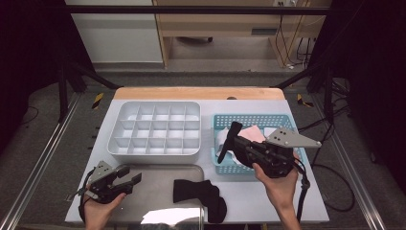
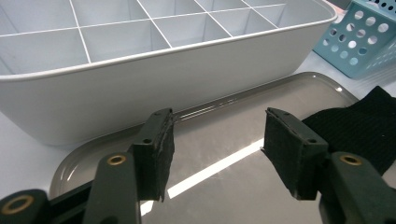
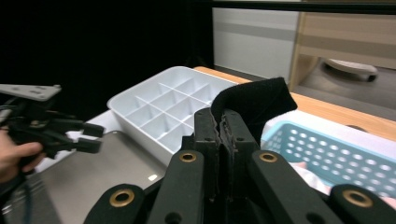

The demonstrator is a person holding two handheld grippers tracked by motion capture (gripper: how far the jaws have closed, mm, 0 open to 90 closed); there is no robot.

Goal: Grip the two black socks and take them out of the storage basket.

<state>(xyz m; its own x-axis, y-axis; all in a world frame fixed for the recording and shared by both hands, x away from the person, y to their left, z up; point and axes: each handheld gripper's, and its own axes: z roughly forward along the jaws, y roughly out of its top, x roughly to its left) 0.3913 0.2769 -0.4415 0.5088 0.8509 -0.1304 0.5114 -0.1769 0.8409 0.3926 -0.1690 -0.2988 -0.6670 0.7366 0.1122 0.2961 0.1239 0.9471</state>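
Note:
My right gripper (image 1: 238, 142) is shut on a black sock (image 1: 230, 136) and holds it in the air over the left part of the blue basket (image 1: 282, 120). In the right gripper view the sock (image 3: 254, 100) sticks up out of the pressed-together jaws (image 3: 222, 123). A second black sock (image 1: 201, 194) lies crumpled on the right end of the metal tray (image 1: 153, 179). Low over the tray's left end my left gripper (image 1: 133, 179) is open, with nothing between its pads (image 2: 215, 149); that sock (image 2: 364, 126) lies beyond its right jaw.
A white divided box (image 1: 153, 152) with empty compartments stands behind the tray, close to my left gripper's front (image 2: 140, 79). The blue basket holds pink cloth (image 1: 253, 133) and white cloth (image 1: 224, 139). The table's front edge runs just below the tray.

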